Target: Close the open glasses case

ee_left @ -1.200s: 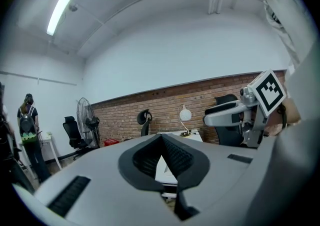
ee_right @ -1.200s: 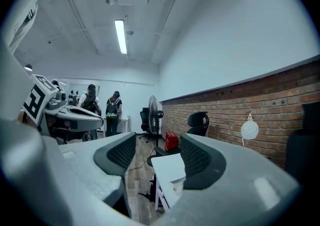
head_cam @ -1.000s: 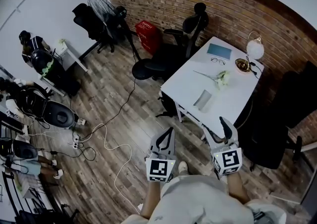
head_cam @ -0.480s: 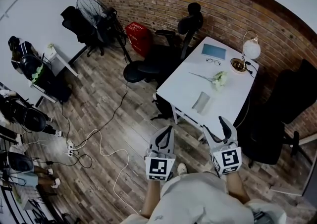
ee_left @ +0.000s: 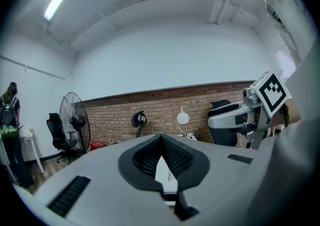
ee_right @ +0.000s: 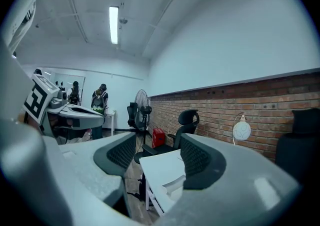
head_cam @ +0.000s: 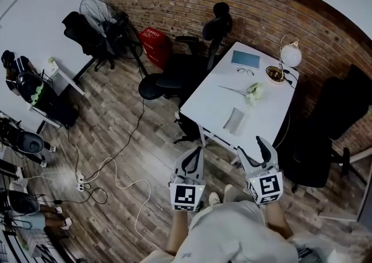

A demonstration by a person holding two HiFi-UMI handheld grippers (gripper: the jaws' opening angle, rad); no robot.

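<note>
The left gripper (head_cam: pixel 199 152), jaws pressed together on nothing, and the right gripper (head_cam: pixel 252 146), jaws spread and empty, hover short of the white table (head_cam: pixel 209 103), whose near edge carries the glasses case (head_cam: pixel 235 120).

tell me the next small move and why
Probably step toward the white table and carry the right gripper toward the glasses case near its front edge. Both grippers hang short of the table, over the floor; the right gripper's jaws stand apart and empty, and the left gripper is shut on nothing.
</note>
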